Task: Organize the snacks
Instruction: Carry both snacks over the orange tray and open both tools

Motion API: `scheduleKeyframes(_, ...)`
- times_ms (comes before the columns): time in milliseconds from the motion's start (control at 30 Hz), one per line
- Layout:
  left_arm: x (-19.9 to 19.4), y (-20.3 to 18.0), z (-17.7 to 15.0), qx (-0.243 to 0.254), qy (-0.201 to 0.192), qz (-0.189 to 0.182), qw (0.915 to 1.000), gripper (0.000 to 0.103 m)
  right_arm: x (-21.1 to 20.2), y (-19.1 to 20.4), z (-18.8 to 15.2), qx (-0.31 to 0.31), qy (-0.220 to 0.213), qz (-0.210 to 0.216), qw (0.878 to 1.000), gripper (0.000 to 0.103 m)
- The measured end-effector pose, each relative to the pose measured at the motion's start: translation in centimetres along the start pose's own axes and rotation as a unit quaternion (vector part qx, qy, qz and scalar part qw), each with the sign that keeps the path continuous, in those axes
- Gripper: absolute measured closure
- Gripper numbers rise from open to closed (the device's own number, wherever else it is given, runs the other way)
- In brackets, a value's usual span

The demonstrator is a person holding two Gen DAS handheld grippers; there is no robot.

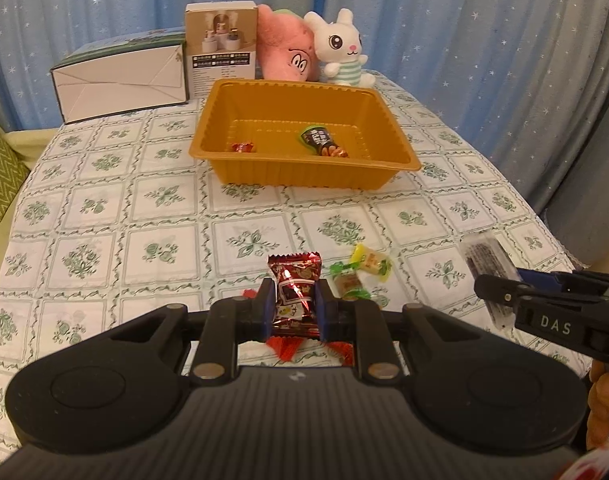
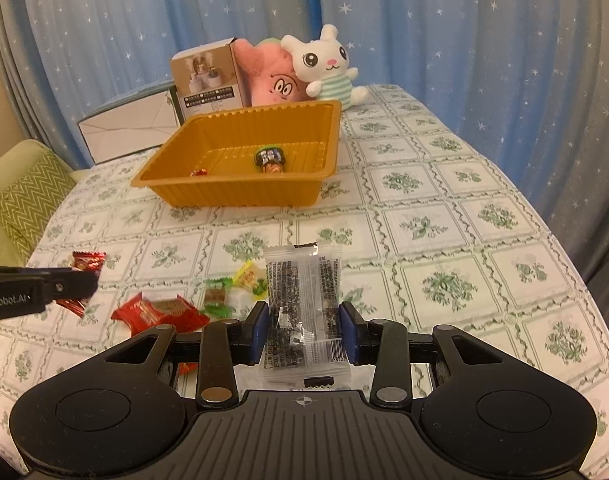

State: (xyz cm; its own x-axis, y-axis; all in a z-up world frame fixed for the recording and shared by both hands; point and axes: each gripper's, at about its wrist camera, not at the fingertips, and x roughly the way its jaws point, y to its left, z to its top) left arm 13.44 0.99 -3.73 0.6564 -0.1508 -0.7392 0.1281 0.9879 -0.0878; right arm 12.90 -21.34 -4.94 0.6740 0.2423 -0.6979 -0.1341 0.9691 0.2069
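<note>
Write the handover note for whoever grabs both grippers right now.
Left gripper: shut on a dark red candy packet, held above the cloth.
Right gripper: shut on a clear black-printed sachet.
Orange tray mid-table already holds a small red candy and a black nut packet.
Still loose on the tablecloth: red packet, yellow candy, green-twist candy.
Left to do: drop both held snacks in the tray, then collect the rest.

Far end of the table (image 1: 104, 216), covered by a green floral cloth: a white rabbit toy (image 1: 341, 50) just beside a pink plush toy (image 1: 288, 54), an upright printed box (image 1: 221, 50), and a low white carton (image 1: 122, 80). Behind hangs a blue starred curtain (image 1: 464, 20); a green zigzag cushion (image 2: 28, 196) lies at left.
</note>
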Motion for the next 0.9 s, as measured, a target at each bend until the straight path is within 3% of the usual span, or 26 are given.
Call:
scheduleKeyframes(400,2.8,0.3,5.2,0.010,-0.015,-0.013,0.9998,0.085,2.8,0.1,6.8,-0.001,-0.012,0.028,1.000,0.065)
scheduleKeyframes(900,8.4,2.0,14.4,0.003,-0.038,-0.028,0.9989,0.085,10.7,0.4,16.5,0.001,-0.015,0.050,0.999,0.065)
